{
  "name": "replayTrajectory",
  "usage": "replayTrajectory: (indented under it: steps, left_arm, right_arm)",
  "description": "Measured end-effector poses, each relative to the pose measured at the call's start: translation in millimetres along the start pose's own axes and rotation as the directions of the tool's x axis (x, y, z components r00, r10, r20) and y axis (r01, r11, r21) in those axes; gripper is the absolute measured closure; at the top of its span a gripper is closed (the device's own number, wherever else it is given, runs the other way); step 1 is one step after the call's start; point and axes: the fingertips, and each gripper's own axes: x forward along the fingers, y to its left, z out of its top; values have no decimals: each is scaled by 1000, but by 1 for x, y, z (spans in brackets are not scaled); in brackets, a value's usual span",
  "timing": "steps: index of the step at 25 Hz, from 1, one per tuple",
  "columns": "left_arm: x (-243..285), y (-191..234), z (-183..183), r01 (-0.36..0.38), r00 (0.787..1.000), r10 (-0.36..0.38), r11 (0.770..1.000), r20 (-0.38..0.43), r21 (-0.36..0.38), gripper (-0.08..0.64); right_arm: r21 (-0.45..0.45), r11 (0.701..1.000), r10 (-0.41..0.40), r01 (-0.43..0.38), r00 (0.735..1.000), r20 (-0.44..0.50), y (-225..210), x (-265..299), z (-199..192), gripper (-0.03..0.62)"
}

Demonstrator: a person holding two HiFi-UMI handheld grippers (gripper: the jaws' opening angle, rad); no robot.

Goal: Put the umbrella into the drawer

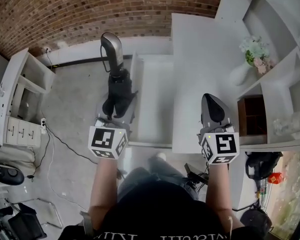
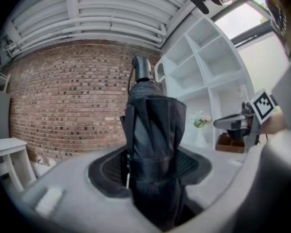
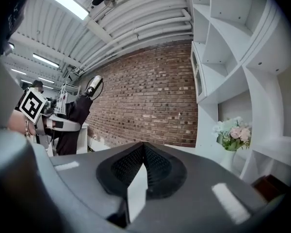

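1. The left tongs [image 1: 117,108] are gripping the folded black umbrella [image 1: 119,86] around its middle, and its grey handle [image 1: 111,46] is sticking out well past their tips.
2. The right tongs [image 1: 209,100] are sitting closed with nothing between them, hovering over the white worktop [image 1: 195,54].
3. The open white drawer [image 1: 157,84] is lying between the two tongs, just right of the umbrella.
4. A vase of flowers [image 1: 249,60] is standing further off, right of the right tongs.

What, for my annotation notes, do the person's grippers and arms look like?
The left gripper and right gripper: grey shells, black ribbed pads, each carrying a white cube with black square markers. No sleeves on forearms; black T-shirt with white print.
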Motion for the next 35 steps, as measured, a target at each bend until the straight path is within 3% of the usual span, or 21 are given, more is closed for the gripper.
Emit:
replayTrajectory:
  steps: [10, 16, 22, 29, 35]
  left_arm:
    - [39, 1, -15, 100, 994, -100, 995, -51, -4, 319]
    - [60, -2, -58, 197, 968, -205, 978, -147, -71, 319]
    - [74, -11, -121, 262, 918, -284, 958, -277, -114, 319]
    - [77, -29, -181, 309, 848, -361, 932, -388, -191, 319]
    - [77, -52, -219, 362, 765, -409, 912, -498, -193, 318]
  right_arm:
    - [26, 995, -96, 98, 994, -45, -9, 0, -13, 589]
    - [42, 980, -192, 197, 976, -99, -1, -8, -29, 589]
    - [33, 962, -261, 271, 950, -172, 13, -14, -42, 589]
    - [14, 954, -288, 301, 924, -250, 29, -21, -59, 589]
    - [4, 942, -323, 337, 905, -277, 33, -24, -64, 589]
